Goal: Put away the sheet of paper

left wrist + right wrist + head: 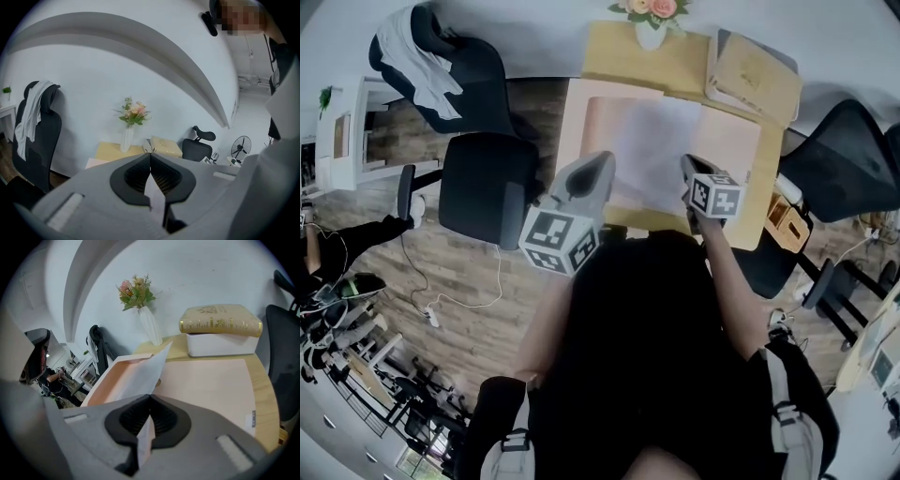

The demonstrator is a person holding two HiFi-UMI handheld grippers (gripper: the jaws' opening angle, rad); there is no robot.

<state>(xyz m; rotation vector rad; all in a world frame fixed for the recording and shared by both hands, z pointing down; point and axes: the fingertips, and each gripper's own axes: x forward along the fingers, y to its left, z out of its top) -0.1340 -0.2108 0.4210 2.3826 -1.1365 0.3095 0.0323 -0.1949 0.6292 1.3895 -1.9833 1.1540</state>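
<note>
Sheet of paper (652,150) spans 2 grippers, its near edge hidden behind them. A black chair (483,183) stands left of the left gripper (602,167), which pinches the sheet's left side. The right gripper (687,171) is clamped on its right side. Beyond the jaws lie a pink folder (733,141), a vase (651,33) and a box (757,70).

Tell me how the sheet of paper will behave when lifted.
Probably floppy: the sheet of paper bends between the left gripper and right gripper, both shut on its edge. It looks thin: likely light, and may crease or tear if they pull apart.
</note>
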